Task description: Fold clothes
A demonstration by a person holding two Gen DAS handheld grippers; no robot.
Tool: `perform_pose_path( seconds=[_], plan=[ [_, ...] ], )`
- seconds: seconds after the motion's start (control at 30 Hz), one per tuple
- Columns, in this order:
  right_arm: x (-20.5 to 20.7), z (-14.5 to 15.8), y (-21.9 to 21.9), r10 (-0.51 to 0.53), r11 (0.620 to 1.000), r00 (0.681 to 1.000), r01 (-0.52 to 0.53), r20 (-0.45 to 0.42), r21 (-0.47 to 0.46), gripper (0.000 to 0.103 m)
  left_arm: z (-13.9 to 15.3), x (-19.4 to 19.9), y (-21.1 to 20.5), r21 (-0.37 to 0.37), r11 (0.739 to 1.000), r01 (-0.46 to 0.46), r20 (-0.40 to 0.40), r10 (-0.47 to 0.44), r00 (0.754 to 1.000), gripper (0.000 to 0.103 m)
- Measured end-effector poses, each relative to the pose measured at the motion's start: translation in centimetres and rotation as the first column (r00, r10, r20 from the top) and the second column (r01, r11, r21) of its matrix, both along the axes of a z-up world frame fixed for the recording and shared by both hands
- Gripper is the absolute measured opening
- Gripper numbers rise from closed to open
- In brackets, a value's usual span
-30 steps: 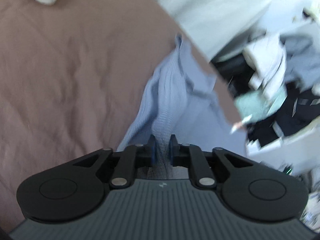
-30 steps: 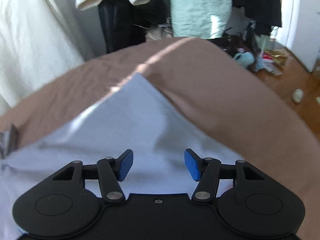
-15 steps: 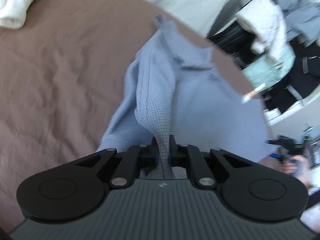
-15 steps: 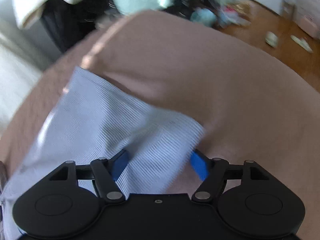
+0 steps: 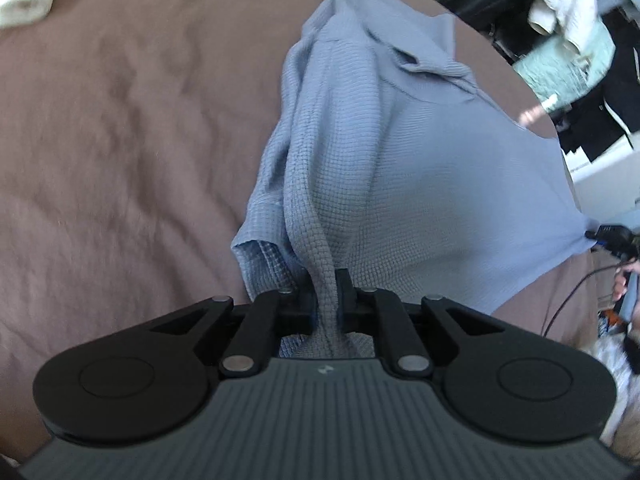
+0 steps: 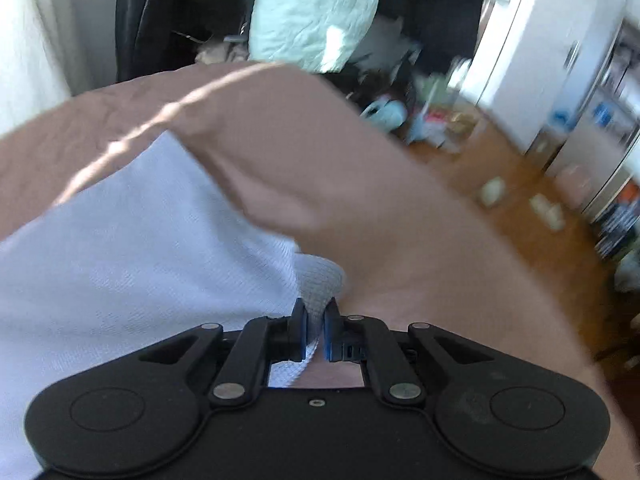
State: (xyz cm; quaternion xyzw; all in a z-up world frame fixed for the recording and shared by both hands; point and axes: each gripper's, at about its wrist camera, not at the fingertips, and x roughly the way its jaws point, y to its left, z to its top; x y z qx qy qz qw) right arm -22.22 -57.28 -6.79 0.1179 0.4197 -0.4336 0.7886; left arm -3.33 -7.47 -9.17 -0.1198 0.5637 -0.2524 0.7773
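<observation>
The left gripper (image 5: pixel 325 285) has its jaws pinching a bunched fold of the blue shirt (image 5: pixel 384 160), a waffle-knit garment that runs away from the fingers across the brown bedspread (image 5: pixel 120 140), partly lifted and stretched toward the right. The right gripper (image 6: pixel 316 316) is also clamped on the shirt (image 6: pixel 140 240), its jaws pinching a corner of the fabric near the edge of the bed. In the left view that far corner is pulled taut to a point. A white towel (image 5: pixel 20 4) lies at the bedspread's far left. Hanging clothes (image 6: pixel 316 12) and a cluttered wooden floor (image 6: pixel 500 160) fill the background beyond the bed.
</observation>
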Motion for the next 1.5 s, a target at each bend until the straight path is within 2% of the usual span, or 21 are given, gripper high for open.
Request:
perform_pose_path(
  seconds=[0.1, 0.17, 0.23, 0.27, 0.3, 0.37, 0.43, 0.5, 0.57, 0.6, 0.7, 0.8, 0.83, 0.87, 0.93, 1.1, 1.2, 1.23, 1.33, 1.4, 1.5],
  plan=[
    [-0.1, 0.0, -0.1, -0.005, 1.000, 1.000, 0.005, -0.009, 0.018, 0.008, 0.0, 0.0, -0.2, 0.009, 1.000, 0.018, -0.014, -0.018, 1.000, 0.011],
    [-0.2, -0.1, -0.4, -0.047, 0.998, 0.998, 0.046, -0.040, -0.035, 0.030, 0.6, 0.3, -0.6, 0.034, 0.999, 0.019, 0.002, -0.019, 1.000, 0.016],
    [0.0, 0.4, -1.0, -0.093, 0.988, 0.994, 0.085, -0.059, -0.126, 0.037, 2.3, 0.2, -0.3, 0.061, 0.998, 0.008, 0.074, -0.012, 0.997, 0.020],
    [0.0, 1.0, -1.1, -0.097, 0.983, 0.994, 0.090, -0.039, -0.160, 0.040, 3.2, 0.1, -0.1, 0.074, 0.997, 0.000, 0.115, -0.009, 0.993, 0.022],
    [-0.2, 1.8, -1.1, -0.077, 0.980, 0.997, 0.078, 0.013, -0.181, 0.041, 4.3, -0.1, 0.2, 0.051, 0.999, -0.009, 0.151, 0.001, 0.989, 0.029],
    [-0.3, 3.3, -1.3, 0.010, 0.987, 0.985, 0.018, 0.172, -0.157, 0.053, 6.3, -0.2, 1.2, -0.012, 1.000, -0.028, 0.197, 0.030, 0.980, 0.038],
    [0.5, 3.6, -1.9, 0.095, 0.995, 0.948, -0.080, 0.305, -0.064, 0.057, 7.9, 0.0, 1.3, -0.009, 0.999, -0.049, 0.246, 0.050, 0.968, 0.040],
    [2.8, 2.5, -3.1, 0.165, 0.979, 0.913, -0.199, 0.374, 0.053, 0.058, 9.1, 0.6, 0.7, 0.021, 0.998, -0.059, 0.294, 0.050, 0.954, 0.041],
    [5.6, 0.8, -3.8, 0.195, 0.962, 0.908, -0.250, 0.370, 0.108, 0.067, 9.6, 1.9, -0.6, 0.025, 0.999, -0.039, 0.308, 0.029, 0.951, 0.041],
    [6.9, 0.0, -4.1, 0.210, 0.957, 0.911, -0.266, 0.355, 0.117, 0.068, 9.6, 2.8, -1.3, 0.021, 0.999, -0.029, 0.305, 0.021, 0.952, 0.041],
    [11.1, -1.8, -4.6, 0.264, 0.950, 0.925, -0.298, 0.272, 0.092, 0.068, 8.9, 6.0, -4.4, 0.016, 0.999, -0.028, 0.277, 0.022, 0.961, 0.045],
    [13.9, -2.4, -4.9, 0.372, 0.917, 0.901, -0.394, 0.224, 0.058, 0.072, 7.1, 8.6, -7.6, 0.034, 0.998, -0.055, 0.241, 0.045, 0.970, 0.045],
    [14.2, -2.3, -4.6, 0.400, 0.907, 0.891, -0.418, 0.216, 0.044, 0.072, 6.5, 9.1, -8.3, 0.036, 0.998, -0.058, 0.225, 0.049, 0.973, 0.045],
    [13.5, -1.8, -4.0, 0.415, 0.901, 0.882, -0.432, 0.221, 0.031, 0.058, 6.0, 9.5, -9.0, 0.038, 0.997, -0.060, 0.210, 0.051, 0.976, 0.045],
    [12.2, -0.7, -2.8, 0.445, 0.889, 0.865, -0.459, 0.231, 0.005, 0.011, 5.2, 9.7, -10.3, 0.060, 0.997, -0.053, 0.199, 0.040, 0.979, 0.045],
    [9.0, 2.0, 0.2, 0.519, 0.851, 0.818, -0.521, 0.250, -0.062, 0.011, 4.3, 8.8, -12.8, 0.155, 0.986, -0.054, 0.240, 0.015, 0.971, 0.046],
    [7.0, 3.6, 2.0, 0.562, 0.825, 0.786, -0.556, 0.258, -0.102, 0.011, 3.9, 8.1, -13.6, 0.196, 0.973, -0.120, 0.262, 0.066, 0.963, 0.047],
    [6.5, 3.6, 2.6, 0.581, 0.810, 0.773, -0.579, 0.255, -0.091, 0.011, 3.8, 7.9, -13.8, 0.209, 0.967, -0.143, 0.270, 0.084, 0.959, 0.047],
    [5.3, 1.8, 4.4, 0.655, 0.733, 0.720, -0.679, 0.230, 0.035, 0.011, 3.5, 7.5, -14.5, 0.204, 0.963, -0.179, 0.286, 0.116, 0.951, 0.047],
    [4.7, 0.5, 5.6, 0.701, 0.676, 0.682, -0.728, 0.209, 0.112, 0.011, 3.9, 7.4, -15.4, 0.198, 0.966, -0.167, 0.312, 0.099, 0.945, 0.047],
    [5.0, -0.4, 6.1, 0.735, 0.628, 0.651, -0.759, 0.188, 0.173, 0.011, 5.4, 6.4, -17.1, 0.157, 0.979, -0.134, 0.363, 0.069, 0.929, 0.047]
  ],
)
